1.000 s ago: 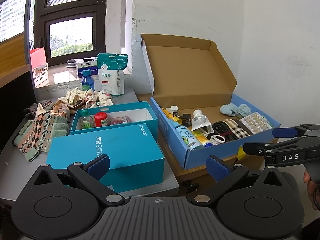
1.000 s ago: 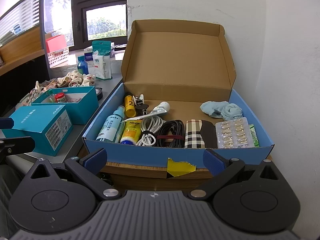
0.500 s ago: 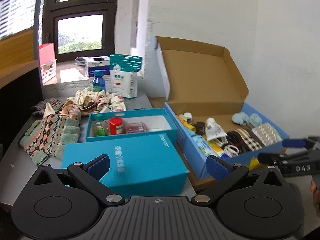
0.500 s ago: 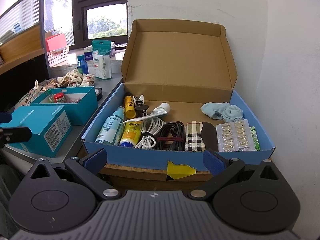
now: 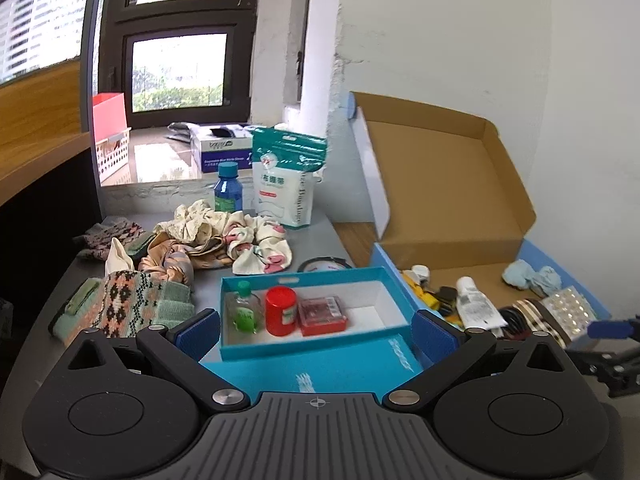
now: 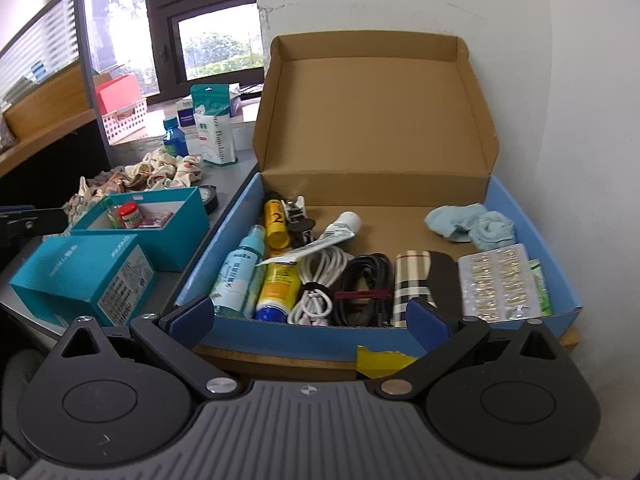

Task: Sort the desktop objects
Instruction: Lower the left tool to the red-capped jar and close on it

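My left gripper is open and empty, above the teal lid box, just before the open teal tray that holds a green bottle, a red-capped jar and a red case. My right gripper is open and empty, at the front edge of the blue cardboard box. That box holds bottles, a tube, cables, a plaid pouch, a pill blister and a blue cloth.
Knit gloves, scrunchies, a blue bottle and a bandage pouch lie on the grey desk behind the tray. A tape roll sits beside the tray. The box lid stands upright against the white wall.
My left gripper has moved forward and left over the teal lid box toward the tray. My right gripper has moved forward, closer to the blue box. Both stay open.
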A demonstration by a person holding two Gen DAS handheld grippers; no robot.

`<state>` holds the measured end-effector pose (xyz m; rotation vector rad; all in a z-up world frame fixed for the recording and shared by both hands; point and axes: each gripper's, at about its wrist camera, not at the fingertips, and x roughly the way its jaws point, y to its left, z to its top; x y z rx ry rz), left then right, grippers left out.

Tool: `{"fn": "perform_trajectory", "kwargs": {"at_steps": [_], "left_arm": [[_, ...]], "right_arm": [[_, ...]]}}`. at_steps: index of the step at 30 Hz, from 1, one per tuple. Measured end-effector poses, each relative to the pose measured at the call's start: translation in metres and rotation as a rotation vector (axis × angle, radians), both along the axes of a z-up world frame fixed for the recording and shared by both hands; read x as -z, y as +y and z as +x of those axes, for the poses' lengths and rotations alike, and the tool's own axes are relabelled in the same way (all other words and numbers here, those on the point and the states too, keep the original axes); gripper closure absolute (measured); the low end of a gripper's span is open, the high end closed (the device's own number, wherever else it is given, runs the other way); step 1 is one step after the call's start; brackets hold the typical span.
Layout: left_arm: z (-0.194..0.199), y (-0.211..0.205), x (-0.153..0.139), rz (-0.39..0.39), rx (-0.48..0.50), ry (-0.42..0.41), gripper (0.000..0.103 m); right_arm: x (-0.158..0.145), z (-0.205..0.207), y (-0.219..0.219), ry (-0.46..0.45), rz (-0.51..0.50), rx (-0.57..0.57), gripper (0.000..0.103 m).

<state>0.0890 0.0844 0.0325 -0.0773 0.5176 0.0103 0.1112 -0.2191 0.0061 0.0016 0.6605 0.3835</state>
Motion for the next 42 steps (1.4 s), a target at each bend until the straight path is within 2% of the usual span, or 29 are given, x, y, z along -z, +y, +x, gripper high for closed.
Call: {"fn": "perform_trajectory", "kwargs": {"at_steps": [3, 6, 8, 11, 20, 24, 42], "left_arm": [[0.016, 0.008, 0.002, -0.015, -0.014, 0.025, 0.003], [0.031, 0.015, 0.006, -0.029, -0.03, 0.06, 0.012], [0.039, 0.018, 0.008, -0.033, -0.028, 0.078, 0.013], [0.048, 0.018, 0.01, -0.033, -0.012, 0.09, 0.021], [0.078, 0.012, 0.02, -0.036, 0.013, 0.14, 0.029], [0.088, 0.009, 0.024, -0.028, 0.018, 0.17, 0.045], [0.101, 0.005, 0.029, 0.025, -0.039, 0.192, 0.046]], "right_arm": [[0.0, 0.007, 0.002, 0.01, 0.009, -0.007, 0.0], [0.0, 0.013, 0.005, 0.013, 0.004, -0.017, 0.0], [0.0, 0.018, 0.006, 0.013, 0.001, -0.024, 0.0], [0.0, 0.026, 0.009, 0.013, 0.005, -0.032, 0.0], [0.002, 0.047, 0.018, 0.028, 0.023, -0.075, 0.0], [0.003, 0.053, 0.02, 0.029, 0.031, -0.084, 0.0], [0.008, 0.07, 0.025, 0.038, 0.079, -0.099, 0.0]]}}
